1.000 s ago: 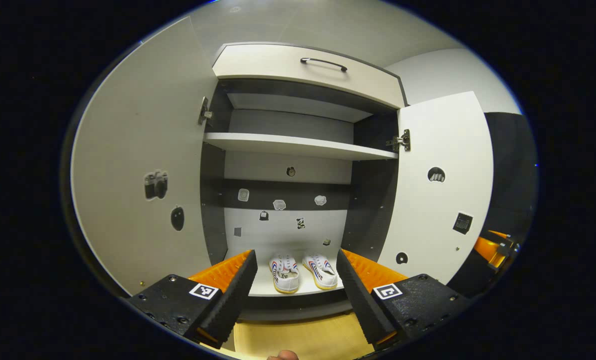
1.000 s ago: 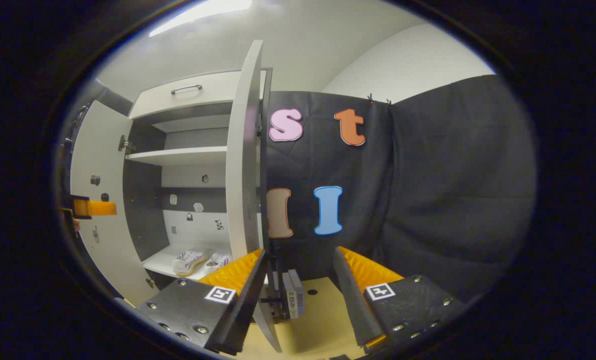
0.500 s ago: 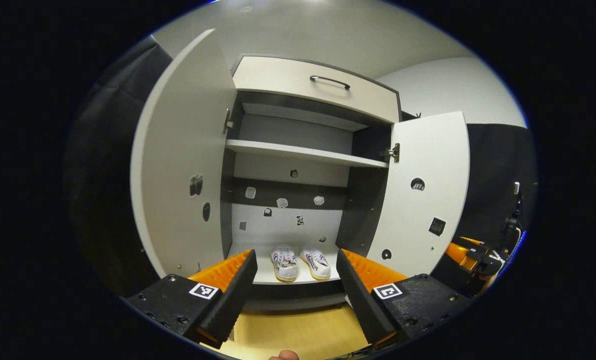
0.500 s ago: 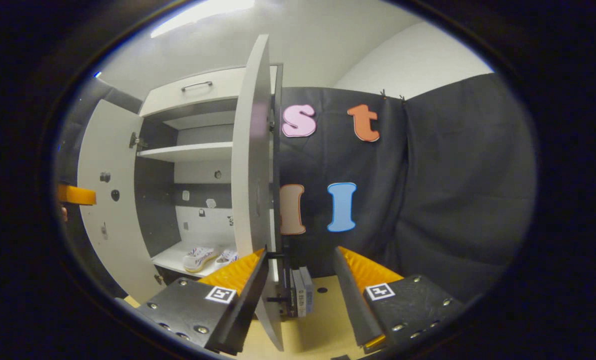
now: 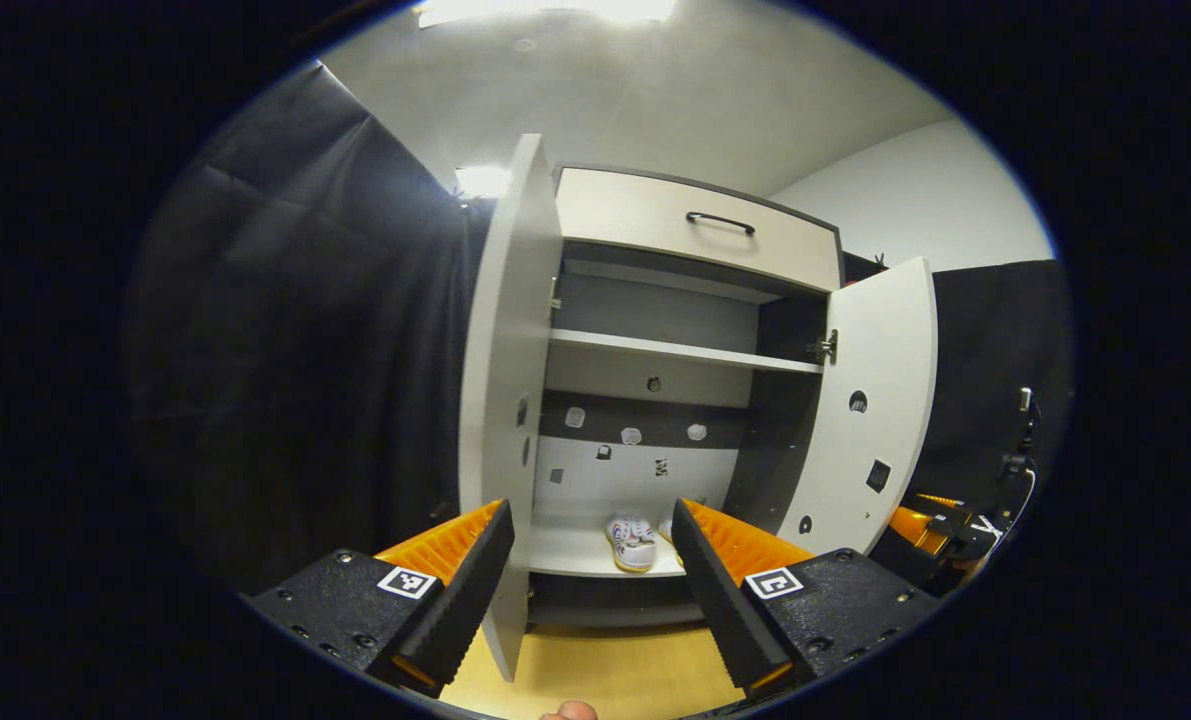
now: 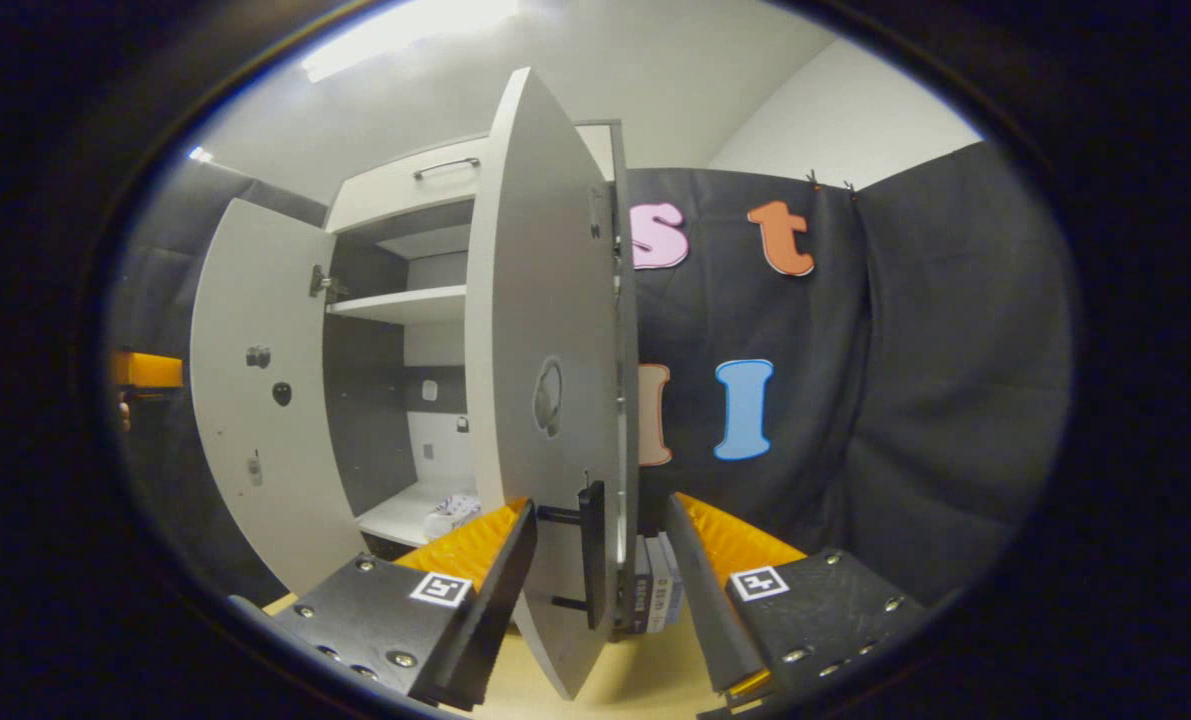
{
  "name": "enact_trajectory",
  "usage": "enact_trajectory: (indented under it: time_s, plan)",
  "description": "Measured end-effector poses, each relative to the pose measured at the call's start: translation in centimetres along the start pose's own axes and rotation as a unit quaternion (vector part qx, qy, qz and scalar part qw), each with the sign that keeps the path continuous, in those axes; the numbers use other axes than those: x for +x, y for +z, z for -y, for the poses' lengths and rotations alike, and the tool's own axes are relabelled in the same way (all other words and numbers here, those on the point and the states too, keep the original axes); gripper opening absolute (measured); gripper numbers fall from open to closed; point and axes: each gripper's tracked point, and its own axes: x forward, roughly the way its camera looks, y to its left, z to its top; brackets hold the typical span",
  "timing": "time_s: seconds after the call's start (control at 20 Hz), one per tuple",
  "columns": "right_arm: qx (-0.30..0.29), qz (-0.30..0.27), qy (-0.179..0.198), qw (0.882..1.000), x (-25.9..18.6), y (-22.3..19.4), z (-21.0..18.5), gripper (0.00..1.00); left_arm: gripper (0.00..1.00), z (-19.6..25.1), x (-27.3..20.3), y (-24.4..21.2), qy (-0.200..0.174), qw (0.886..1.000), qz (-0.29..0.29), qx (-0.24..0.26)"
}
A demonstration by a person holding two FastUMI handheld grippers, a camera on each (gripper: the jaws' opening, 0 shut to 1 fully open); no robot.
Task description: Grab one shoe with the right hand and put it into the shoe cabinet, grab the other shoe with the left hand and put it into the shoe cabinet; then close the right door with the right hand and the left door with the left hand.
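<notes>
Here we see the tall white shoe cabinet with dark inner walls (image 5: pixel 655 330) standing open in front of us. Both white canvas shoes with striped sides (image 5: pixel 633 540) sit on its bottom shelf, side by side, and one is partly hidden behind a finger in the left gripper view. In the right gripper view we catch a bit of the shoes (image 6: pixel 452 512) low inside.

Our left gripper (image 5: pixel 591 580) has its fingers wide apart and holds nothing. The flat white left door (image 5: pixel 500 400) stands edge-on just in front of it, between the two fingers. Its bottom corner comes down near the left finger.

Our right gripper (image 6: pixel 595 590) is also spread apart and empty. The flat white right door (image 6: pixel 545 330) stands partly swung out between its fingers, and the door's black bar handle (image 6: pixel 591 545) is right there in the gap. We cannot tell if a finger touches the door.

The wooden yellow floor (image 5: pixel 605 670) lies below the cabinet.
</notes>
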Motion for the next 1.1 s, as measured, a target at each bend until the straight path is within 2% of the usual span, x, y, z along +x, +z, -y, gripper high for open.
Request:
enact_trajectory:
  time_s: [0.1, 0.15, 0.25, 0.35, 0.5, 0.7, 0.75, 0.8, 0.85, 0.9, 0.95, 1.1]
  plan:
    - [-0.001, -0.001, 0.012, 1.000, 0.6, -0.1, -1.6, 0.75, 0.96, -1.7, -0.4, 0.2, 0.019, 1.000, 0.004, -0.004]
    - [-0.002, -0.002, 0.018, 1.000, 0.8, -0.1, -2.3, 0.79, 0.96, -2.7, -0.5, 0.2, 0.028, 1.000, 0.004, -0.006]
    - [-0.004, -0.002, 0.027, 1.000, 1.5, -0.2, -3.7, 0.75, 0.93, -4.6, -0.1, -0.4, 0.045, 0.999, 0.006, -0.007]
    - [-0.005, -0.003, 0.038, 0.999, 2.3, -0.3, -5.1, 0.79, 0.96, -6.4, -0.2, -0.5, 0.062, 0.998, 0.006, -0.004]
    - [-0.001, -0.008, 0.062, 0.998, 3.6, -0.7, -8.0, 0.79, 0.93, -8.8, 0.5, -1.1, 0.079, 0.997, 0.003, -0.003]
    - [-0.003, -0.010, 0.086, 0.996, 4.9, -1.0, -11.7, 0.79, 0.93, -11.2, 1.3, -2.4, 0.090, 0.996, -0.012, -0.003]
    - [-0.005, -0.007, 0.088, 0.996, 4.9, -1.0, -12.4, 0.75, 0.96, -11.5, 1.5, -2.8, 0.091, 0.996, -0.016, -0.004]
    - [-0.007, -0.004, 0.089, 0.996, 5.1, -0.8, -12.8, 0.79, 0.97, -11.8, 1.7, -3.1, 0.089, 0.996, -0.020, -0.005]
    - [-0.008, -0.003, 0.089, 0.996, 5.3, -0.7, -13.1, 0.75, 0.94, -12.1, 2.2, -3.4, 0.086, 0.996, -0.023, -0.005]
    - [-0.008, -0.003, 0.089, 0.996, 5.4, -0.6, -13.3, 0.79, 0.94, -12.3, 2.7, -3.7, 0.084, 0.996, -0.026, -0.006]
    - [-0.006, -0.002, 0.087, 0.996, 5.4, -0.5, -13.4, 0.75, 0.94, -12.5, 3.1, -4.2, 0.082, 0.996, -0.030, -0.006]
    - [0.002, -0.005, 0.079, 0.997, 5.8, -0.5, -13.4, 0.75, 0.94, -13.3, 4.6, -5.4, 0.079, 0.996, -0.044, -0.006]
